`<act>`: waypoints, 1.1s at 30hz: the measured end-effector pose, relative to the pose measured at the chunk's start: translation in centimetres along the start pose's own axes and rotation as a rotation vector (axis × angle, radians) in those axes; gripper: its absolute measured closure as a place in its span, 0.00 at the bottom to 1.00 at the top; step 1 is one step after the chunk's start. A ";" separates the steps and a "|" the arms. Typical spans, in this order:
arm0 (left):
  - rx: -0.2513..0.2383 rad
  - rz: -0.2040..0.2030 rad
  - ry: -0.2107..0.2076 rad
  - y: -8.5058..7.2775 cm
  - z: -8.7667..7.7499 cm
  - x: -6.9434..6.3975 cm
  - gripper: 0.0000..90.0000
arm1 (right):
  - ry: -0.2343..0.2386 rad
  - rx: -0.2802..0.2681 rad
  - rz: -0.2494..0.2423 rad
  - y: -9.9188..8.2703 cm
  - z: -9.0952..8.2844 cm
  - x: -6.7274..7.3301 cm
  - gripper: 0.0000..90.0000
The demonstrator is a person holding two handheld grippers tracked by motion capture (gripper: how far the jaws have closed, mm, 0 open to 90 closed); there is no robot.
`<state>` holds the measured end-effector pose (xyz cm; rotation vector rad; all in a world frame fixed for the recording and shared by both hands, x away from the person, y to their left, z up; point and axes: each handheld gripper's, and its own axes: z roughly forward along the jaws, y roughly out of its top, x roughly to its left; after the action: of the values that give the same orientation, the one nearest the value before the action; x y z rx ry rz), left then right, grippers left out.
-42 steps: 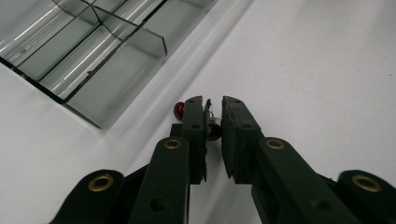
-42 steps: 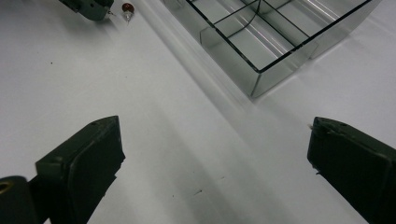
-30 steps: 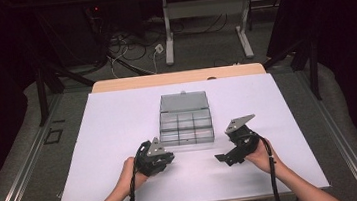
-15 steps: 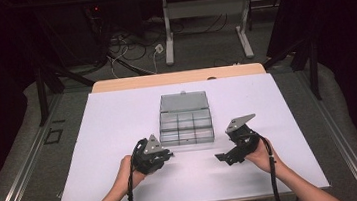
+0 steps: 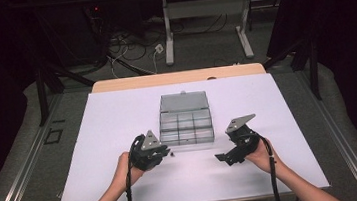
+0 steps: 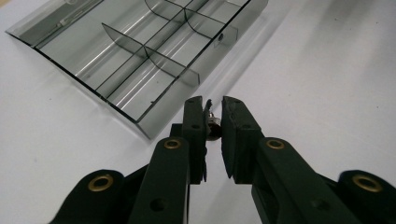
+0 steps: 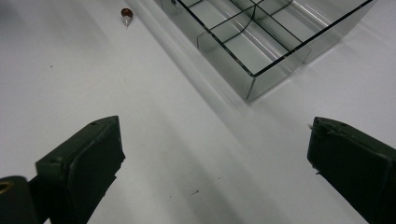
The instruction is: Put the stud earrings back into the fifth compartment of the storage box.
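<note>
My left gripper (image 6: 212,116) pinches a tiny dark, shiny-tipped bulb (image 6: 213,125) just off the clear divided box's (image 6: 140,51) near corner, while my right gripper (image 7: 215,163) stands spread.

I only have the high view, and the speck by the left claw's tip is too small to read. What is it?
Observer: A small piece with a red-brown head and a metal tip, lying on the white sheet.
Operator: Is the left claw gripping it?
Observer: The left claw is nearly closed, and a small dark piece shows in the narrow gap. I cannot tell if the pads pinch it.
Operator: Anything in the box already?
Observer: The compartments of the box that show up close look empty.
</note>
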<state>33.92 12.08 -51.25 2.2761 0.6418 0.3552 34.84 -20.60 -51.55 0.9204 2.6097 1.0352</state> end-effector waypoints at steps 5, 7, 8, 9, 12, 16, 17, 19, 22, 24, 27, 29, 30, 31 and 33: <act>0.000 0.000 0.003 0.3 -0.2 0.2 0.89 | 0.002 -0.002 0.006 0.0 -0.1 0.0 0.04; -0.002 0.000 0.008 0.4 -0.3 0.3 0.89 | 0.001 0.000 0.007 0.0 -0.1 0.0 0.04; -0.004 0.002 0.011 0.5 -0.4 0.4 0.89 | 0.003 0.001 0.009 0.0 0.0 0.0 0.04; -0.008 0.004 0.015 0.6 -0.5 0.4 0.89 | 0.002 -0.001 0.005 0.0 0.0 0.0 0.04; -0.016 0.007 0.018 0.8 -0.6 0.5 0.89 | 0.001 0.003 0.002 0.1 -0.1 0.0 0.04; -0.017 0.005 0.022 1.2 -0.8 0.7 0.89 | -0.005 -0.002 -0.002 0.2 -0.1 0.0 0.04; -0.023 0.009 0.030 1.3 -0.8 0.7 0.89 | -0.004 -0.002 -0.002 0.1 -0.1 0.0 0.04; -0.021 0.006 0.028 1.4 -0.8 0.7 0.89 | 0.000 -0.003 0.003 0.1 -0.1 0.0 0.04; -0.023 0.014 0.032 1.7 -0.8 0.7 0.89 | -0.008 -0.011 0.008 0.1 -0.1 0.0 0.04; -0.027 0.015 0.032 1.9 -0.7 0.9 0.89 | -0.008 -0.008 0.011 0.2 -0.1 0.0 0.04; -0.030 0.021 0.035 2.4 -0.6 1.2 0.89 | -0.010 -0.007 0.006 0.2 0.0 0.0 0.04; -0.031 0.018 0.036 2.6 -0.4 1.4 0.89 | -0.005 0.000 0.006 0.2 0.0 -0.1 0.04; -0.037 0.022 0.045 2.7 -0.3 1.5 0.89 | -0.007 -0.005 0.008 0.1 0.0 -0.1 0.04; -0.038 0.019 0.046 2.8 -0.2 1.6 0.89 | -0.009 -0.003 0.014 0.1 0.0 -0.1 0.04; -0.038 0.022 0.050 3.0 -0.1 1.8 0.89 | -0.015 -0.010 0.013 0.0 0.0 -0.2 0.04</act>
<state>36.45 11.29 -48.91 2.2454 0.6306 0.4324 34.99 -20.69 -51.52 0.9407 2.5874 1.0398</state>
